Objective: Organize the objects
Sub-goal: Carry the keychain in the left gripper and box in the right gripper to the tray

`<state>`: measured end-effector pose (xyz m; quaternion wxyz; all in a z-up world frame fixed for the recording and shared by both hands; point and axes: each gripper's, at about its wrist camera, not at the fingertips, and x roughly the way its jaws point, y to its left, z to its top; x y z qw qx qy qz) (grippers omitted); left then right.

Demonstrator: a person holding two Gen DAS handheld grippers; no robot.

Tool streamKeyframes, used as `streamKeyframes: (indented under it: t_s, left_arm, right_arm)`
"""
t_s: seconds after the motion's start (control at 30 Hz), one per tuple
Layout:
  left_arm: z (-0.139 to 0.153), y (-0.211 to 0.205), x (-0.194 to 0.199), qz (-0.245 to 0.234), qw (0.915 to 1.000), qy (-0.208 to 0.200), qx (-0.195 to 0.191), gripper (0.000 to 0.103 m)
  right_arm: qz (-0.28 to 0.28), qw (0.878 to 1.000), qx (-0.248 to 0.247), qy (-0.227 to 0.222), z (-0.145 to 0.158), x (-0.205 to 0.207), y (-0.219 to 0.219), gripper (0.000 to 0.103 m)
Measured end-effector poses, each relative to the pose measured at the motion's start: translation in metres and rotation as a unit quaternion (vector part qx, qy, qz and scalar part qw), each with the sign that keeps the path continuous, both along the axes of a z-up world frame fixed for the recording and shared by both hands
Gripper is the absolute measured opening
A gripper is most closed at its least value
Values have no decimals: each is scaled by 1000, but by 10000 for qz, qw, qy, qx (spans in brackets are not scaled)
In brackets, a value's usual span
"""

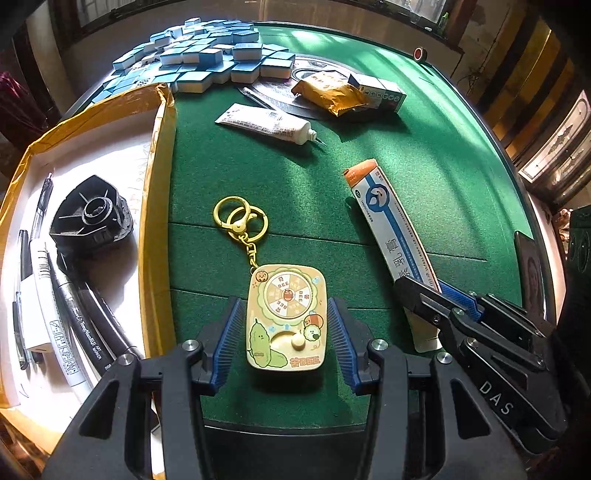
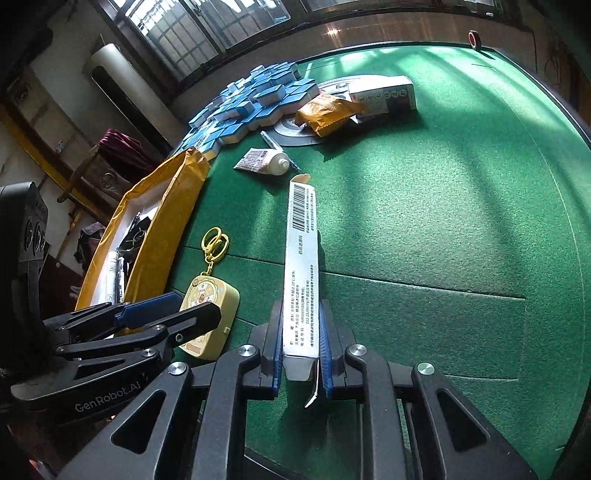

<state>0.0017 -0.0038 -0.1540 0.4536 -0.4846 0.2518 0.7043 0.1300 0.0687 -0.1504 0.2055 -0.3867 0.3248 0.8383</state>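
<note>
Right tool [image 2: 301, 345] clenched on long carton [image 2: 301, 258] | left tool [image 1: 282, 338] released, straddling keychain [image 1: 286, 314], apparently untouched | close squarely, lift both toward box [image 1: 155, 177] at bench's left edge

Ahead of the claw, green felt table [image 2: 443, 221] streaked with sunlight. Beyond its far edge, barred windows [image 2: 192, 33]; to the left, white standing air conditioner [image 2: 122, 81], wooden chair [image 2: 107, 166].

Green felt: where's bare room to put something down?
Free: the wide green felt right of the long carton, and below the snack packet. Crowded: mahjong tiles at the far left, and the tray's near end, full of pens.
</note>
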Motion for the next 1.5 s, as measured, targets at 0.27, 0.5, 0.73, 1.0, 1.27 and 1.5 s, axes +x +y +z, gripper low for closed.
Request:
streamKeyframes:
  t_s: [0.27,0.5,0.73,1.0,1.27,1.5]
  left_arm:
    - [5,-2,-1,63,9996,164,200,10]
    - [4,-6,-2,-59,9996,25,269,51]
    - [0,-4,5,-135,9988,439,175,60]
    - [-10,14,23,-631,9938,910,-16,54]
    - [2,-2,10,-363,9976,220,555,44]
    - [46,-50,-55,241,9782,-1562,1348,44]
  right_arm:
    - [-57,9996,292,-13,8,2,-8,13]
    - [-85,9995,314,-15,10,-1,-10,13]
    - [-170,9994,283,-64,7,-3,-11,13]
    - [-321,9993,210,-23,7,8,-4,13]
    - [-400,9990,176,75,10,11,-4,13]
    - [-73,9979,253,589,47,-9,-20,13]
